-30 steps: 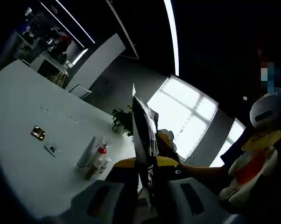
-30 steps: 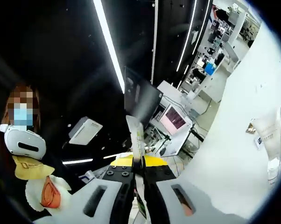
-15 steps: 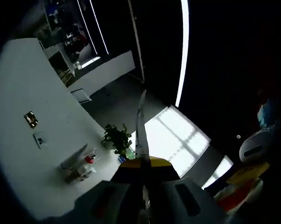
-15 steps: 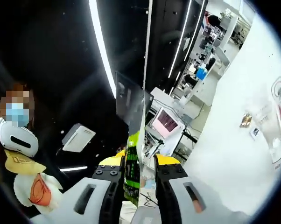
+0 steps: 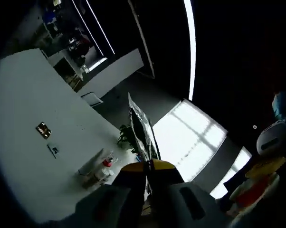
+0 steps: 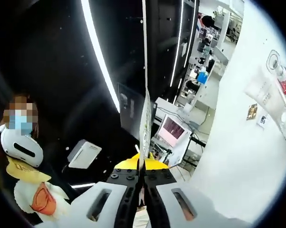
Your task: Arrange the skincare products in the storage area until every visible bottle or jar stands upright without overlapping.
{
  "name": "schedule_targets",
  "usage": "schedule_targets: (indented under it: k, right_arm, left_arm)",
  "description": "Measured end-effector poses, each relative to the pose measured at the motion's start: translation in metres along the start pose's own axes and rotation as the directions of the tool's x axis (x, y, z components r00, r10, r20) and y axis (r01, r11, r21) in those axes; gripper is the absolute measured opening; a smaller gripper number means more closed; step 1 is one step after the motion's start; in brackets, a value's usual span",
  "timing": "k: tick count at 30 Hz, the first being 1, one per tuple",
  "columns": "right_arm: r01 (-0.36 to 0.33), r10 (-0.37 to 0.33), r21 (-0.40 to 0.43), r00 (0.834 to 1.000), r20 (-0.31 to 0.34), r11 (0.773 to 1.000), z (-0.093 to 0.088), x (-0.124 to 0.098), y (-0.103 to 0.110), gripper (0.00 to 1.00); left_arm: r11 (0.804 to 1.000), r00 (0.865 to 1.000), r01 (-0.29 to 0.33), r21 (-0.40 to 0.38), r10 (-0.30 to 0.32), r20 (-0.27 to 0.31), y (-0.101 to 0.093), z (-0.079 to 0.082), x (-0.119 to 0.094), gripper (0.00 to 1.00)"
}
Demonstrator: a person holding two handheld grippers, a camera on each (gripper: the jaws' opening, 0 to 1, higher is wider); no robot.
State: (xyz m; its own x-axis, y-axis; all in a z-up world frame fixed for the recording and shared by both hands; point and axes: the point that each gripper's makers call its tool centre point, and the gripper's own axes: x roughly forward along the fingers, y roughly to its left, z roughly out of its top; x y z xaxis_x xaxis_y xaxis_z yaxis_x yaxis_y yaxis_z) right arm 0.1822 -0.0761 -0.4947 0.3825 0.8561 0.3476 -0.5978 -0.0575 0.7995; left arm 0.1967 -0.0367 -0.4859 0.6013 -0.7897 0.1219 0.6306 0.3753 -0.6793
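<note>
My left gripper (image 5: 147,176) is shut on a thin flat packet (image 5: 142,129) with dark print, which rises from the jaws high above the table. Below on the white table (image 5: 19,109) stands a small cluster of skincare products: a white tube (image 5: 91,162) and a red-capped bottle (image 5: 105,163) beside smaller jars. My right gripper (image 6: 140,179) is shut on a thin flat packet (image 6: 145,121) seen edge-on. At that view's right edge lie a white tube (image 6: 262,89) and a red-capped bottle (image 6: 285,83). I cannot tell whether both grippers hold the same packet.
A small gold card (image 5: 43,129) and a little tag (image 5: 53,150) lie on the table left of the products. A potted plant (image 5: 126,135) stands beyond the table edge. A person wearing a white headset (image 6: 18,146) stands close by. Desks and monitors (image 6: 174,129) fill the background.
Both views have swung with the hands. The right jaws, apart around a green-printed packet half a second ago, now press tight on it edge-on. In the left view the packet now shows its face.
</note>
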Motion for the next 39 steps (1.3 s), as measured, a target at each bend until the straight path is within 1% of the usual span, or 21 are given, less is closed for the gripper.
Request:
schedule_targets:
  k: [2, 3, 5, 6, 7, 10, 13, 16, 17, 18, 19, 20, 23, 26, 27, 32, 34, 35, 37, 38, 39]
  right_arm:
    - [0.010, -0.011, 0.019, 1.000, 0.016, 1.000, 0.003, -0.001, 0.000, 0.01]
    - [0.010, -0.011, 0.019, 1.000, 0.022, 1.000, 0.004, -0.001, 0.000, 0.01]
    - [-0.001, -0.001, 0.034, 0.999, 0.051, 0.999, 0.009, -0.001, 0.003, 0.01]
    - [-0.006, 0.003, 0.046, 0.998, 0.064, 0.999, 0.012, -0.001, 0.004, 0.01]
    - [-0.019, 0.014, 0.060, 0.997, 0.081, 0.998, 0.015, -0.001, 0.005, 0.01]
    - [-0.006, 0.000, 0.063, 0.996, 0.091, 0.998, 0.016, -0.002, 0.003, 0.01]
    - [0.036, -0.042, 0.070, 0.996, 0.085, 0.997, 0.012, -0.005, -0.006, 0.01]
    - [0.116, -0.119, 0.060, 0.991, 0.056, 0.991, 0.005, -0.010, -0.020, 0.01]
    - [0.139, -0.142, 0.056, 0.989, 0.048, 0.989, 0.002, -0.011, -0.023, 0.01]
    - [0.164, -0.166, 0.059, 0.985, 0.039, 0.985, 0.000, -0.012, -0.027, 0.01]
    - [0.194, -0.196, 0.057, 0.980, 0.030, 0.979, -0.002, -0.013, -0.032, 0.01]
    - [0.239, -0.239, 0.050, 0.971, 0.014, 0.970, -0.005, -0.014, -0.039, 0.01]
    - [0.309, -0.309, 0.042, 0.951, -0.003, 0.950, -0.010, -0.016, -0.050, 0.01]
    - [0.335, -0.335, 0.025, 0.942, -0.008, 0.942, -0.011, -0.016, -0.054, 0.01]
    - [0.354, -0.354, 0.015, 0.935, -0.015, 0.935, -0.012, -0.017, -0.056, 0.01]
    - [0.385, -0.385, -0.004, 0.923, -0.021, 0.923, -0.014, -0.021, -0.062, 0.01]
    - [0.405, -0.405, -0.010, 0.914, -0.028, 0.914, -0.016, -0.024, -0.066, 0.01]
    - [0.419, -0.419, -0.016, 0.907, -0.033, 0.908, -0.018, -0.026, -0.069, 0.01]
    - [0.432, -0.433, -0.021, 0.901, -0.040, 0.902, -0.020, -0.028, -0.073, 0.01]
    - [0.445, -0.445, -0.022, 0.894, -0.049, 0.895, -0.022, -0.031, -0.077, 0.01]
    - [0.457, -0.459, -0.043, 0.886, -0.062, 0.889, -0.024, -0.033, -0.081, 0.01]
  left_arm:
    - [0.993, 1.000, -0.022, 0.116, 0.024, -0.011, -0.001, 0.000, 0.003, 0.06]
    - [0.993, 0.999, -0.024, 0.120, 0.028, -0.033, -0.002, -0.004, 0.004, 0.10]
    - [0.998, 0.997, -0.001, 0.070, 0.007, -0.080, -0.006, -0.013, 0.007, 0.18]
    - [0.998, 0.997, 0.000, 0.062, 0.004, -0.076, -0.005, -0.014, 0.008, 0.26]
    - [0.999, 0.998, 0.007, 0.048, -0.003, -0.071, -0.005, -0.016, 0.008, 0.27]
    - [0.999, 0.998, 0.012, 0.031, -0.010, -0.066, -0.006, -0.021, 0.007, 0.17]
    - [1.000, 0.997, -0.013, 0.028, 0.015, -0.075, -0.002, -0.025, 0.006, 0.13]
    - [0.998, 0.995, -0.058, 0.017, 0.060, -0.085, 0.007, -0.030, 0.002, 0.08]
    - [0.998, 0.993, -0.067, 0.012, 0.067, -0.096, 0.009, -0.034, 0.001, 0.07]
    - [0.996, 0.990, -0.090, 0.007, 0.090, -0.107, 0.014, -0.038, -0.001, 0.07]
    - [0.994, 0.988, -0.106, -0.002, 0.105, -0.112, 0.017, -0.040, -0.002, 0.06]
    - [0.992, 0.986, -0.122, -0.023, 0.118, -0.118, 0.021, -0.043, -0.003, 0.05]
    - [0.988, 0.986, -0.132, -0.080, 0.123, -0.112, 0.025, -0.046, -0.005, 0.02]
    - [0.987, 0.986, -0.134, -0.088, 0.124, -0.107, 0.026, -0.047, -0.005, 0.00]
    - [0.986, 0.986, -0.136, -0.093, 0.125, -0.110, 0.027, -0.048, -0.004, 0.00]
    - [0.983, 0.984, -0.145, -0.115, 0.130, -0.125, 0.034, -0.054, -0.004, 0.00]
    - [0.981, 0.981, -0.155, -0.120, 0.138, -0.136, 0.038, -0.059, -0.003, 0.00]
    - [0.978, 0.978, -0.167, -0.123, 0.149, -0.147, 0.041, -0.063, -0.003, 0.00]
    - [0.975, 0.970, -0.195, -0.106, 0.175, -0.169, 0.047, -0.069, -0.003, 0.01]
    - [0.972, 0.961, -0.219, -0.082, 0.200, -0.193, 0.052, -0.074, -0.004, 0.02]
    - [0.971, 0.956, -0.225, -0.086, 0.203, -0.210, 0.054, -0.079, -0.004, 0.02]
